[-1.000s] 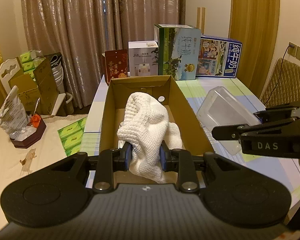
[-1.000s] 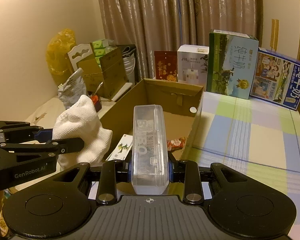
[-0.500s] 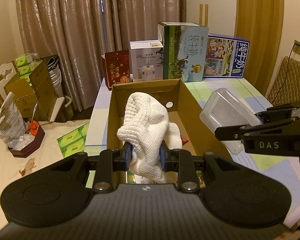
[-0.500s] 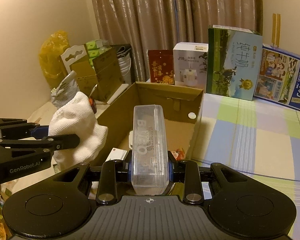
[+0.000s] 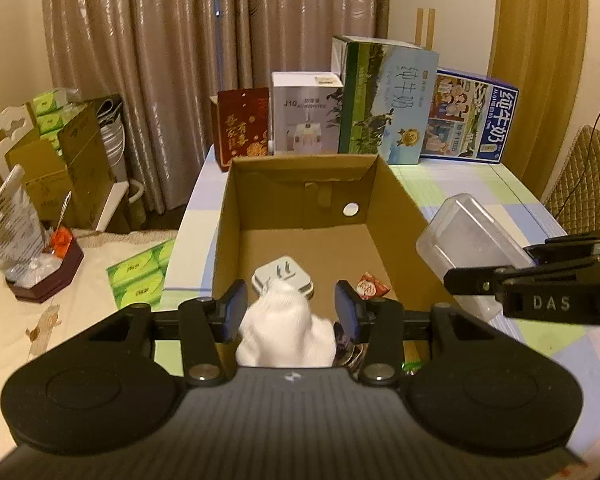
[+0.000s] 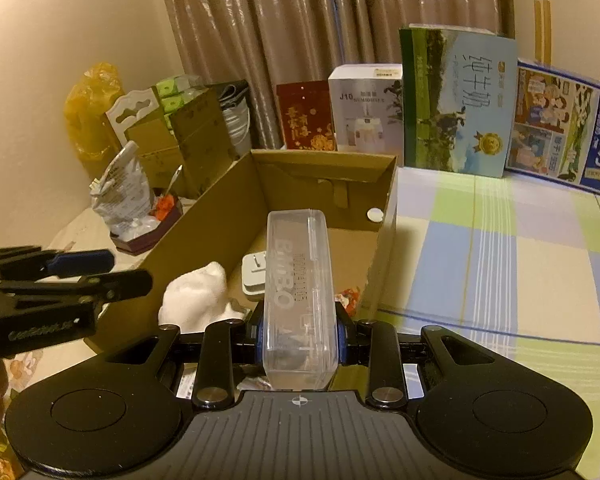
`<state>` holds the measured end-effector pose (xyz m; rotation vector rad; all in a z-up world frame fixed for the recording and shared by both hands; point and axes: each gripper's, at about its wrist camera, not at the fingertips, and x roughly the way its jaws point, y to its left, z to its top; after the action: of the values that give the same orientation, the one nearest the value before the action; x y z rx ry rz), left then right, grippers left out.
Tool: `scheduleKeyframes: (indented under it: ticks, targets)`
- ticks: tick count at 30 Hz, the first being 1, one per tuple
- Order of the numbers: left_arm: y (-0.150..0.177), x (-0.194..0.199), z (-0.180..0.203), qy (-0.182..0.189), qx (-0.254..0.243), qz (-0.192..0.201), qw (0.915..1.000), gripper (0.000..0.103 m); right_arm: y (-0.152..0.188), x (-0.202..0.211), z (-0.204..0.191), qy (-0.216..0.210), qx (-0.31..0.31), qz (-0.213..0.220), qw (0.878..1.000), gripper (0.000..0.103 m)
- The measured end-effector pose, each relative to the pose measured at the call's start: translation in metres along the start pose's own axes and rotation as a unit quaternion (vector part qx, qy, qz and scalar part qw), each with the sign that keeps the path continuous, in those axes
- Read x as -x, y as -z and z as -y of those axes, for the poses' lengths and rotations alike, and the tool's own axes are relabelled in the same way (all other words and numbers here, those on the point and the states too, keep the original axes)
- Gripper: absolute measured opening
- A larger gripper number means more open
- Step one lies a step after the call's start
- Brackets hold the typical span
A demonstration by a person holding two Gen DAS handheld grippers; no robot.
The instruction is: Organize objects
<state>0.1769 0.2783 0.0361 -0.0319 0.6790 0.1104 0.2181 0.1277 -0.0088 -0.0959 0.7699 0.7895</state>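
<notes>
Both grippers were matte black with ribbed housings and silver screws; the left gripper (image 5: 287, 305) had blue pads, the right gripper (image 5: 556, 284) read "DAS".

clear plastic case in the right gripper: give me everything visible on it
The clear plastic case is a long, narrow box of translucent plastic with rounded corners and a ridge line along its top. Pale embossed lettering runs lengthwise down its face, not fully legible. The right gripper is shut on its near end, pads pressing both long sides. It juts forward over the near part of the cardboard box, touching nothing else visible. In the left wrist view it appears tilted.
</notes>
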Motion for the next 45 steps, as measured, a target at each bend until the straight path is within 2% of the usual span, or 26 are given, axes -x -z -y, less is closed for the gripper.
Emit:
scheduleKeyframes:
  ticks: [7,9,10,11,12,13,16,19,22,26,30,34,40,45]
  targets:
    - [0.009,0.009,-0.006,-0.005,0.01,-0.005,0.9999,0.046,-0.007,0.001,-0.007,-0.005,-0.006,0.008,1.0,0.028]
    - [0.011,0.011,-0.009,-0.006,0.014,-0.005,0.9999,0.05,-0.012,-0.002,-0.008,-0.012,-0.013,0.013,1.0,0.029]
    - [0.011,0.012,-0.01,-0.007,0.016,-0.004,0.9998,0.053,-0.014,-0.004,-0.007,-0.018,-0.02,0.015,1.0,0.033]
    - [0.012,0.013,-0.012,-0.009,0.018,-0.003,0.9998,0.057,-0.016,-0.007,-0.005,-0.027,-0.032,0.018,0.999,0.051]
    - [0.013,0.013,-0.014,-0.012,0.021,-0.003,0.9997,0.058,-0.017,-0.008,-0.001,-0.039,-0.048,0.023,0.998,0.077]
    - [0.014,0.014,-0.016,-0.013,0.024,-0.004,0.9996,0.059,-0.017,-0.008,0.002,-0.044,-0.058,0.029,0.997,0.082]
    - [0.017,0.017,-0.019,-0.011,0.031,-0.008,0.9994,0.062,-0.015,-0.001,0.002,-0.037,-0.053,0.038,0.997,0.083]
    - [0.022,0.023,-0.019,-0.014,0.031,-0.004,0.9994,0.075,-0.007,0.008,0.002,-0.034,-0.052,0.034,0.998,0.083]
    - [0.026,0.029,-0.017,-0.014,0.038,-0.002,0.9992,0.082,0.003,0.021,0.002,-0.027,-0.053,0.034,0.998,0.083]
    - [0.031,0.041,-0.013,-0.014,0.047,0.001,0.9988,0.096,0.016,0.039,-0.001,-0.018,-0.048,0.031,0.998,0.086]
    - [0.037,0.055,-0.006,-0.019,0.047,0.0,0.9987,0.102,0.032,0.061,-0.008,-0.007,-0.039,0.028,0.999,0.092]
    - [0.043,0.071,0.002,-0.018,0.049,0.0,0.9986,0.102,0.047,0.083,-0.015,0.003,-0.03,0.028,0.999,0.101]
    - [0.051,0.1,0.02,-0.026,0.049,0.008,0.9984,0.102,0.067,0.118,-0.018,0.021,-0.036,0.019,0.999,0.101]
    - [0.059,0.123,0.03,-0.018,0.071,0.006,0.9973,0.102,0.082,0.144,-0.019,0.039,-0.027,0.019,0.999,0.101]
